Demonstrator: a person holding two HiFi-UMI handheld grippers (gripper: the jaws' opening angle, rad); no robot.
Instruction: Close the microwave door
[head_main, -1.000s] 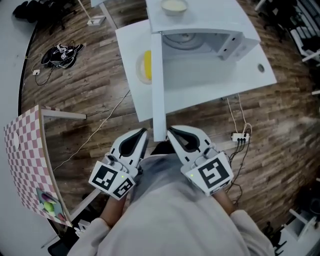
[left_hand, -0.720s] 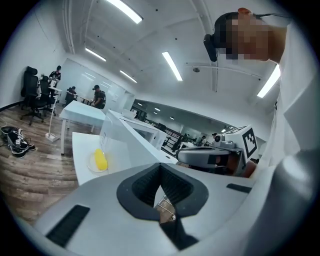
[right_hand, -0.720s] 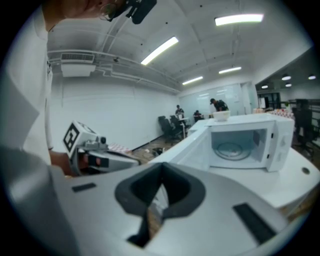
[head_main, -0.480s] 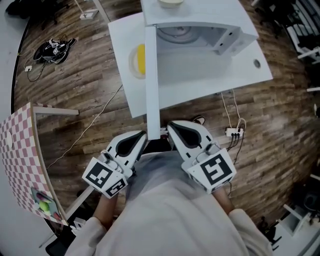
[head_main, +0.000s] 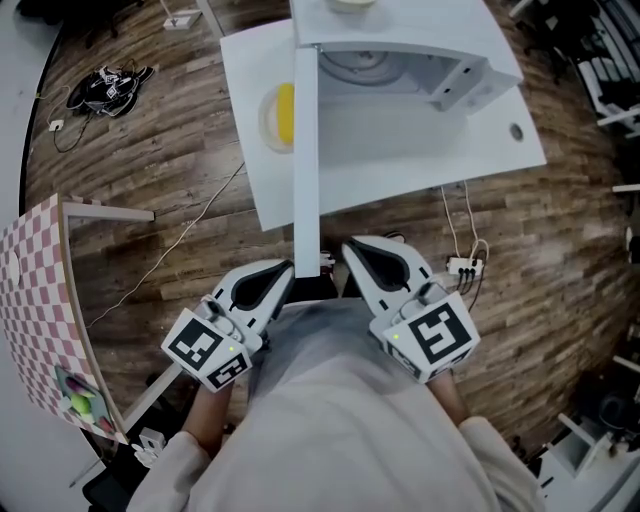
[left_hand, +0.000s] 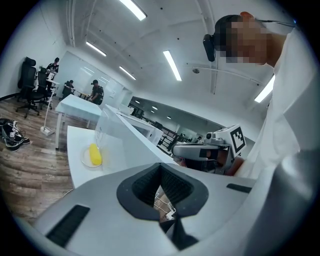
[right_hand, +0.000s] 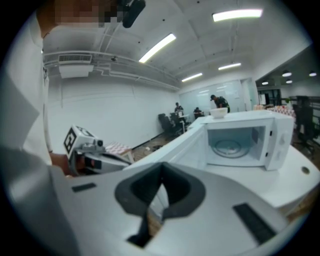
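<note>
Microwave door (head_main: 306, 160), a flat white panel, stands swung wide open and shows edge-on. Its free end reaches back between the tips of the two grippers (whether either touches it cannot be told). A white rectangular table (head_main: 455, 160) spreads out ahead of both grippers. On it sits the white boxy microwave oven (head_main: 435, 75), ahead and toward the right gripper's side, its cavity and glass turntable showing. A pink-and-white checkered board (head_main: 40, 290) stands well out to the left gripper's left. The left gripper (head_main: 284, 272), held close to the person's pale top, has its jaws pressed together on nothing. The right gripper (head_main: 350, 248) is likewise closed and empty. Ahead of the left gripper, a pale round dish (head_main: 267, 125) holds a yellow oblong item (head_main: 285, 112).
</note>
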